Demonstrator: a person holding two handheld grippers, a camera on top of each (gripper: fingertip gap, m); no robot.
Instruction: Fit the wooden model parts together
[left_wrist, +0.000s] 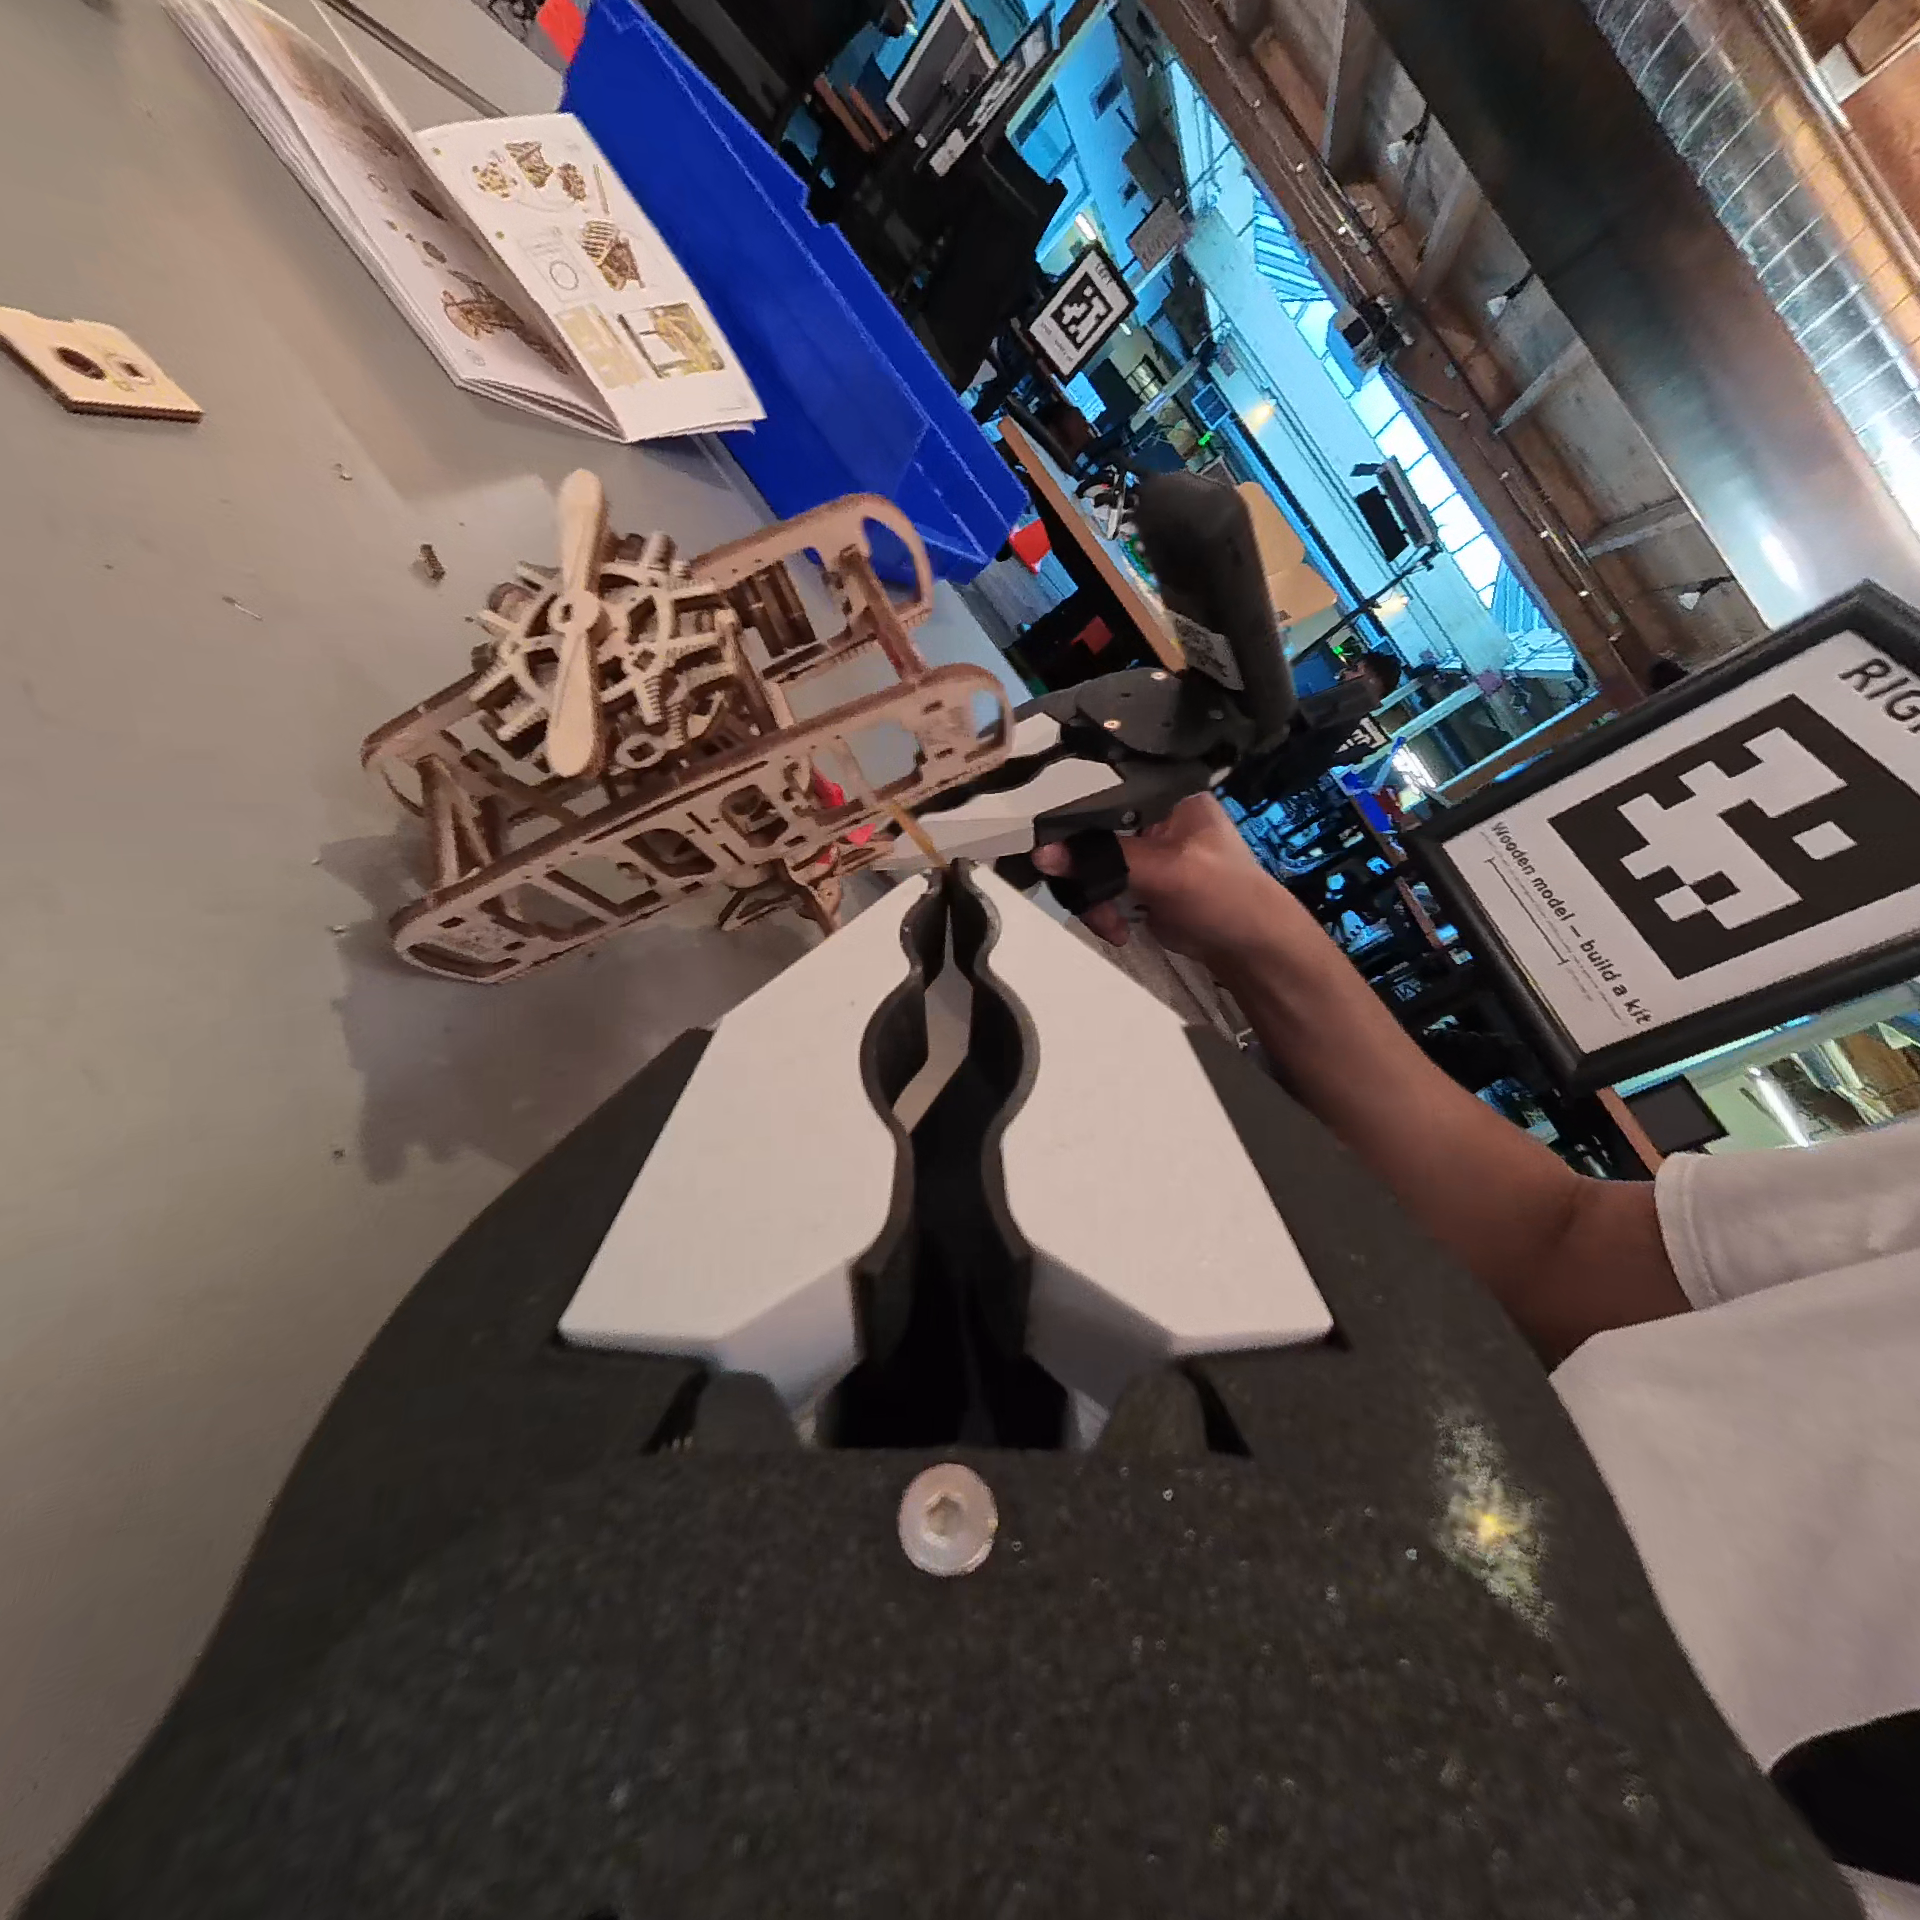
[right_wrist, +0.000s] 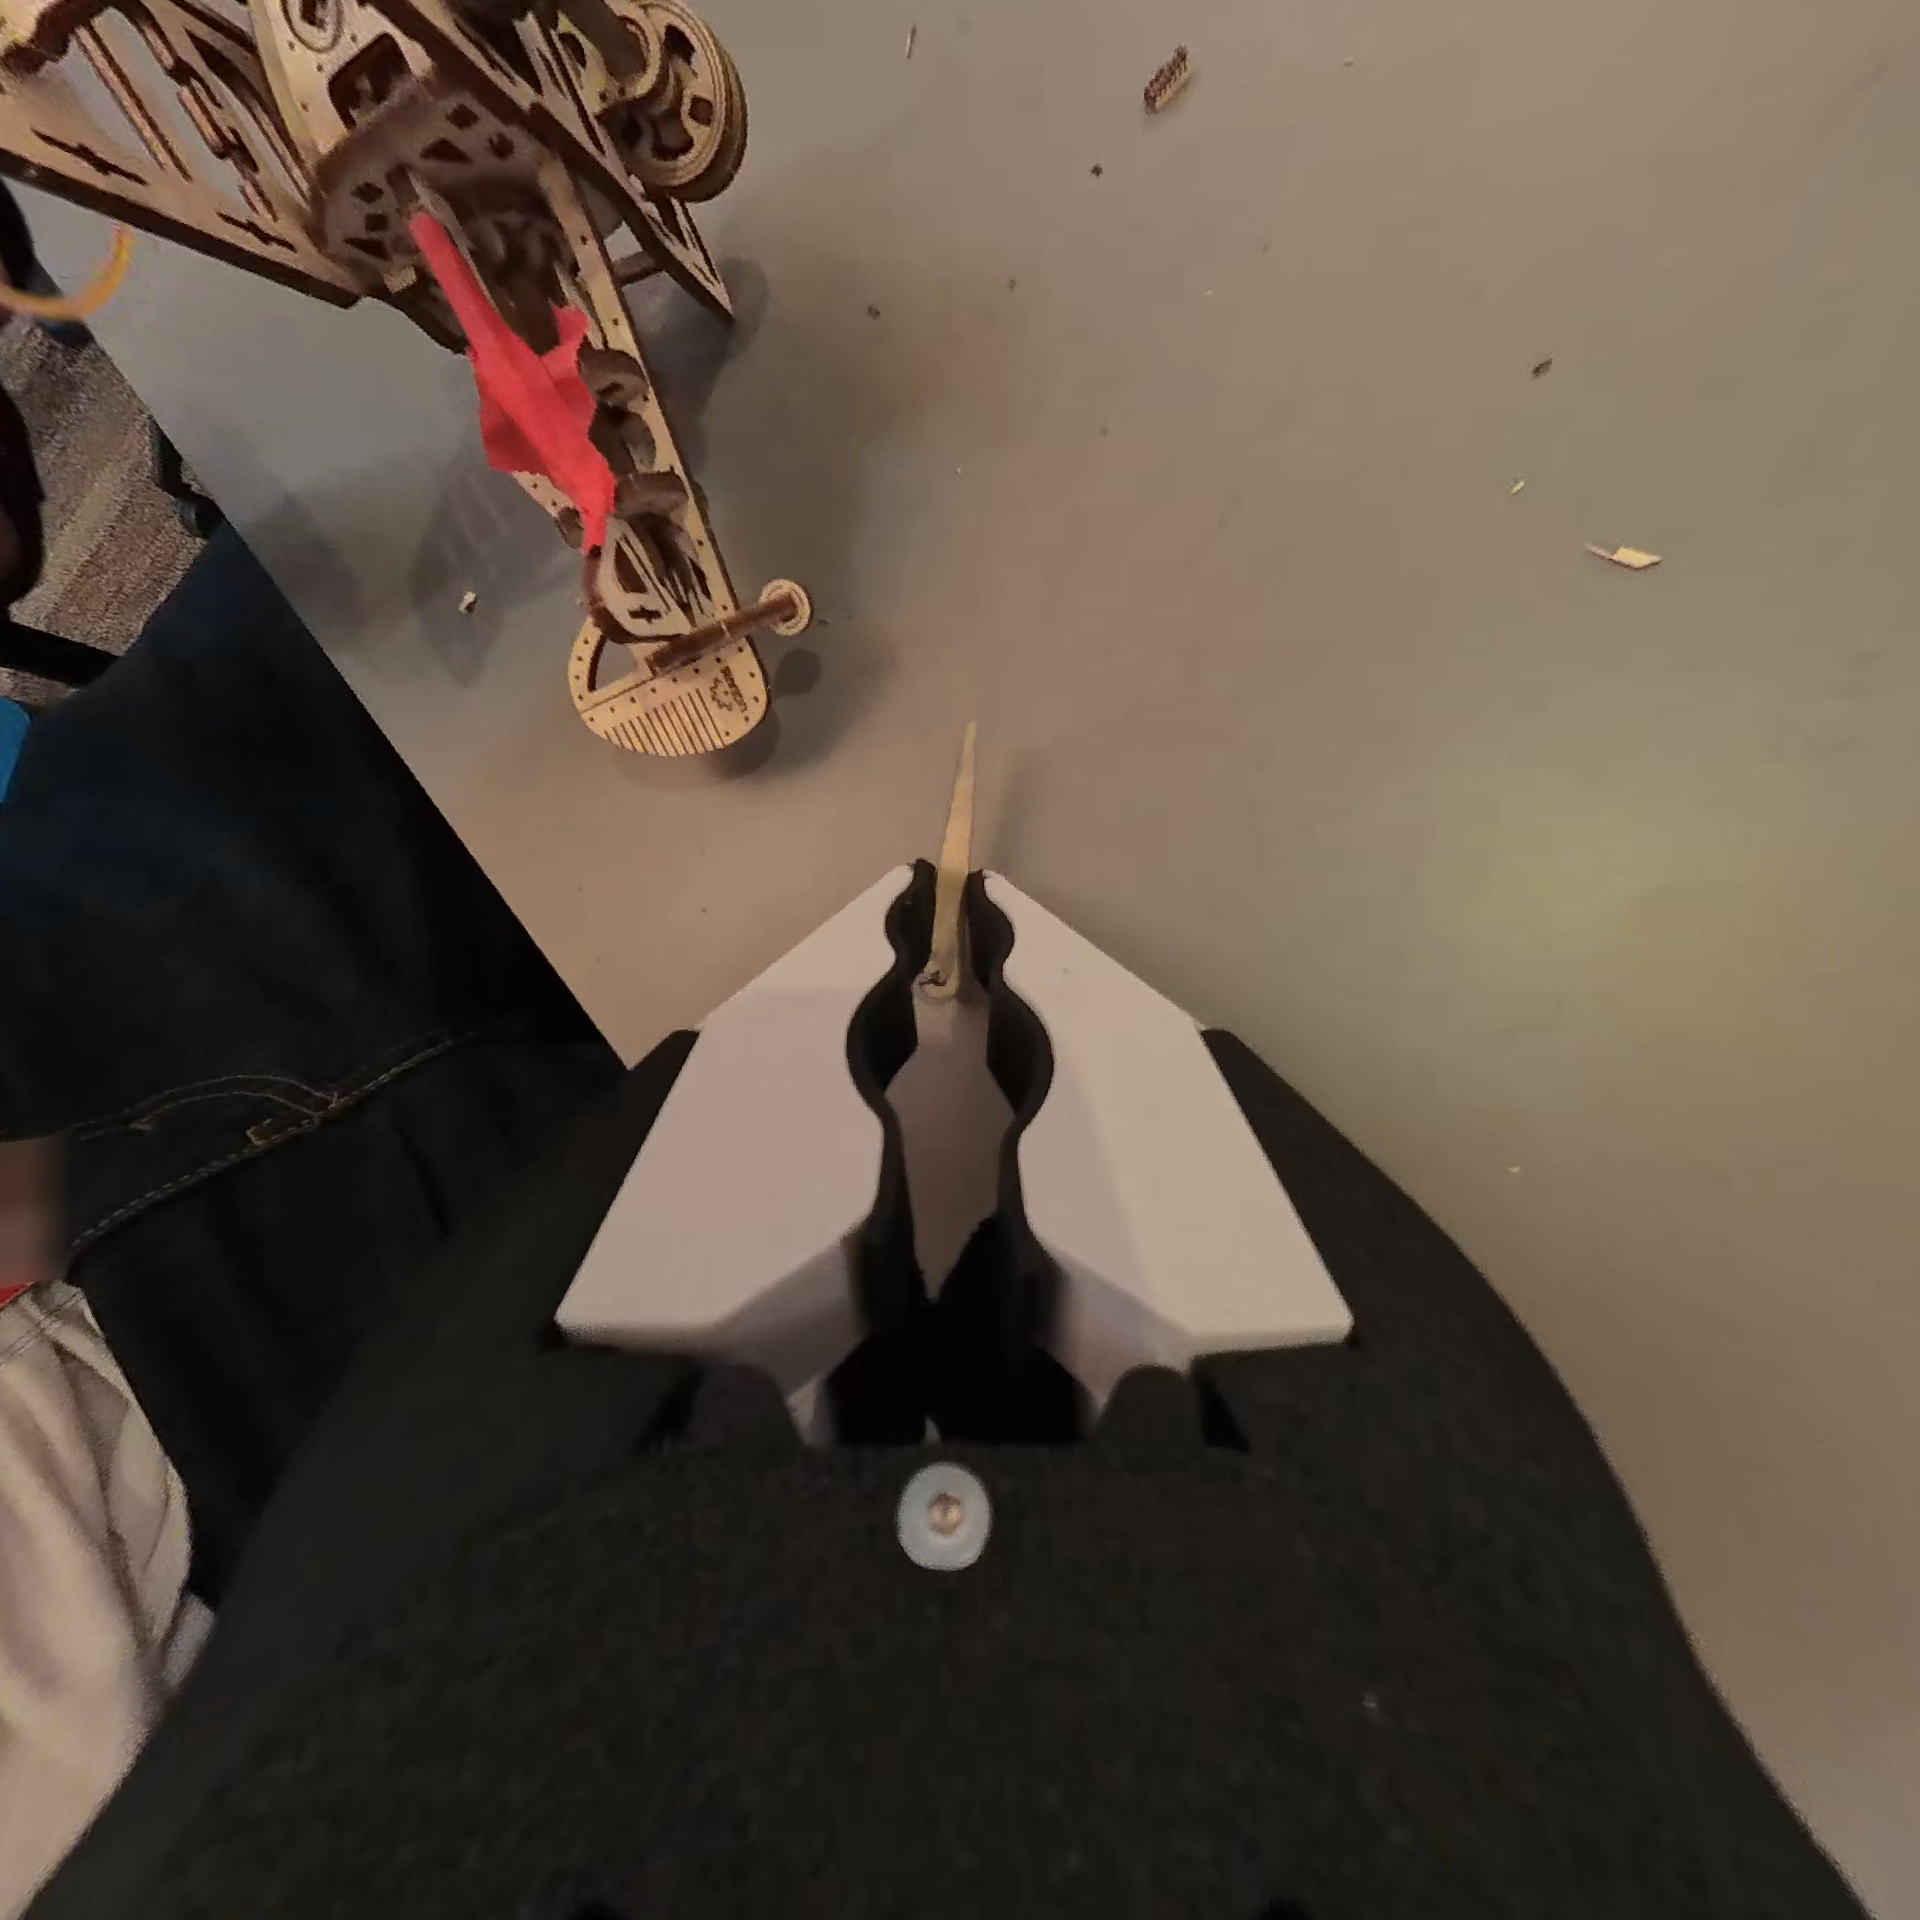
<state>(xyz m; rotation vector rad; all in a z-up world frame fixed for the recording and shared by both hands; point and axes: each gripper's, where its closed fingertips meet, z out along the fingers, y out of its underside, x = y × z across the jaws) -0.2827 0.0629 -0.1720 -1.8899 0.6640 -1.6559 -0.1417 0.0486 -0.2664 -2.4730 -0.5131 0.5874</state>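
Left wrist view: left gripper (left_wrist: 948, 883) is pinched together at the tips, holding the end of a thin yellowish strand (left_wrist: 920, 831) that runs up toward the wooden biplane model (left_wrist: 665, 727). The model stands on the grey bench (left_wrist: 187, 727), propeller (left_wrist: 574, 621) facing the camera, just ahead and left of the gripper tips. Only this view shows the right gripper (left_wrist: 914, 821) from outside, held in a hand (left_wrist: 1153, 873) and reaching in by the model's wing tips; its fingers sit close together. Also only here: an open instruction booklet (left_wrist: 582, 270), a blue bin (left_wrist: 831, 312) behind it, a flat wooden sheet (left_wrist: 99, 364) at far left, and a framed marker sign (left_wrist: 1704, 842) at right.

Right wrist view: right gripper (right_wrist: 948, 883) is clamped on a slim pale wooden sliver (right_wrist: 958, 831) that points forward past the tips. This view alone shows the model's tail (right_wrist: 675, 686), a wheel (right_wrist: 686, 94) and a red strip (right_wrist: 530, 395) along the fuselage. The tail rests on the bench, ahead and left of the sliver, near but apart. Wood chips (right_wrist: 1626, 558) are scattered to the right.
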